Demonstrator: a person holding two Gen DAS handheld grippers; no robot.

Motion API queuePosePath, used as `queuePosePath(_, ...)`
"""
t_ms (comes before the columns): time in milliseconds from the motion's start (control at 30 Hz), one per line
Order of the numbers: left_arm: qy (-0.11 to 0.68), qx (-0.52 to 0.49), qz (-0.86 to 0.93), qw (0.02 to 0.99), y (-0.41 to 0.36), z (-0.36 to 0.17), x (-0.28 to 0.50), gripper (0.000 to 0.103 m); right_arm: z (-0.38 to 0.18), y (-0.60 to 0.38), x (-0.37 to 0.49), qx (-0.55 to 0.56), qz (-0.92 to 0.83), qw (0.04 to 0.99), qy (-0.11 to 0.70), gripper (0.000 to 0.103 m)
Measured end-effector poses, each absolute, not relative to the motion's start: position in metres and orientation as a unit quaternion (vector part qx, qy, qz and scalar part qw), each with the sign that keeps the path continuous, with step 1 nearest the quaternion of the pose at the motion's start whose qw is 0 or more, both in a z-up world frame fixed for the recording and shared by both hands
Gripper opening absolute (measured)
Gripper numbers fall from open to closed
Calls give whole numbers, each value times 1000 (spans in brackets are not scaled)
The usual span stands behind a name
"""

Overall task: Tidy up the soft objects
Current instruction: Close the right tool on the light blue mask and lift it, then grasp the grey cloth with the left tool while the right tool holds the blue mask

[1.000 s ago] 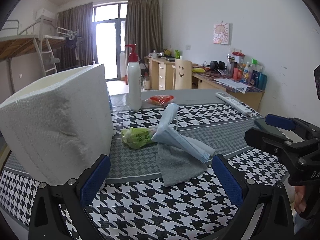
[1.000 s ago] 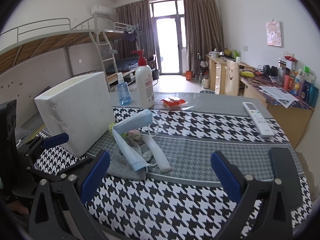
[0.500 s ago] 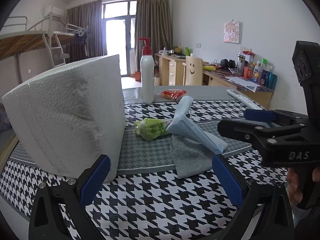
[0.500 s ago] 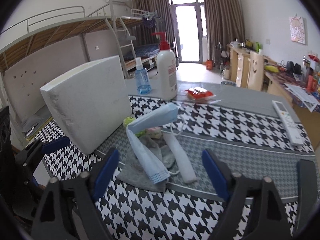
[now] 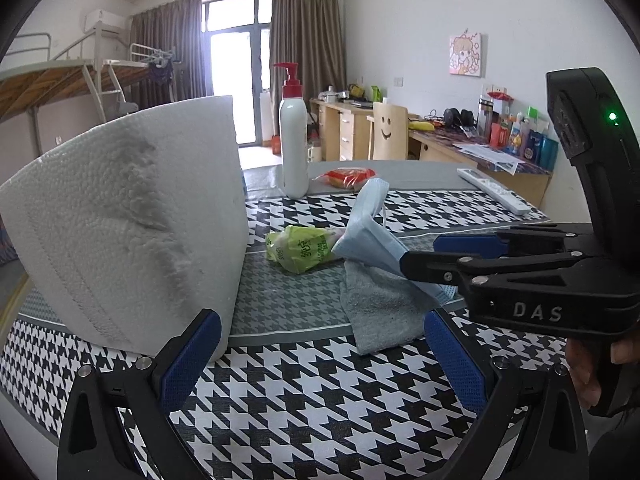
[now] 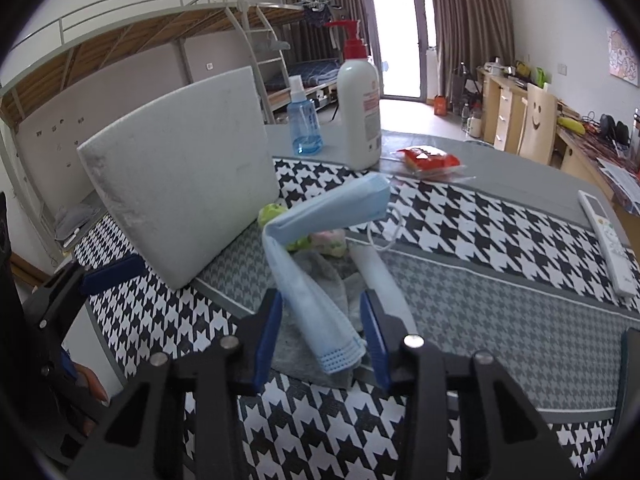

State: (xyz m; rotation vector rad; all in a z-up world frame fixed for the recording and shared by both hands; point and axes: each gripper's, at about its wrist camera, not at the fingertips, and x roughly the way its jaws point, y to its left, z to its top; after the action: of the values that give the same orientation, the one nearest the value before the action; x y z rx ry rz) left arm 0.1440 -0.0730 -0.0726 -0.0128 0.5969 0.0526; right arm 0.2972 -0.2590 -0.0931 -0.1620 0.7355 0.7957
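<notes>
A pale blue face mask (image 6: 312, 264) lies folded over a grey cloth (image 6: 320, 276) on the houndstooth table. My right gripper (image 6: 320, 320) straddles the mask's lower end; its jaws are closing, with a gap left on both sides of the mask. In the left wrist view this gripper (image 5: 420, 256) reaches in from the right to the mask (image 5: 368, 232) and the cloth (image 5: 380, 304). A green tissue packet (image 5: 300, 248) sits behind them. A big white paper towel pack (image 5: 128, 224) stands on the left. My left gripper (image 5: 320, 360) is open and holds nothing.
A white pump bottle (image 6: 360, 100), a blue spray bottle (image 6: 305, 120) and a red snack packet (image 6: 426, 158) stand at the table's far side. A white remote (image 6: 608, 240) lies at the right. A hand (image 5: 592, 368) holds the right gripper.
My right gripper has moved forward and down to the mask, and its jaws have narrowed around the mask's end. The left gripper has stayed about where it was, open.
</notes>
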Motion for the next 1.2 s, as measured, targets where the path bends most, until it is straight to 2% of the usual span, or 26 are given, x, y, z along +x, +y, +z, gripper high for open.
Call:
queuePosePath(67, 295, -7, 24, 955, -74, -73, 145, 102, -95, -257, 297, -81, 381, 851, 353, 43)
queuePosePath(100, 295, -6, 23, 955, -75, -73, 146, 102, -96, -256, 298, -81, 382, 850, 354, 40)
queuePosePath(133, 295, -4, 24, 955, -76, -73, 147, 102, -98, -255, 300, -80, 382, 849, 357, 31)
queuePosePath(167, 295, -4, 24, 955, -76, -73, 148, 102, -98, -255, 301, -79, 382, 847, 360, 27)
queuePosePath(233, 296, -6, 26, 955, -76, -73, 149, 102, -99, -255, 302, -78, 385, 845, 362, 25)
queuePosePath(367, 297, -2, 27, 954, -77, -75, 151, 102, -99, -254, 299, -80, 392, 843, 360, 12)
queuePosePath(500, 295, -2, 27, 955, -80, -76, 153, 102, -94, -259, 295, -83, 389, 849, 348, 9)
queuePosePath(1200, 312, 8, 1, 950, -101, -78, 173, 102, -85, -308, 287, -44, 348, 877, 329, 9)
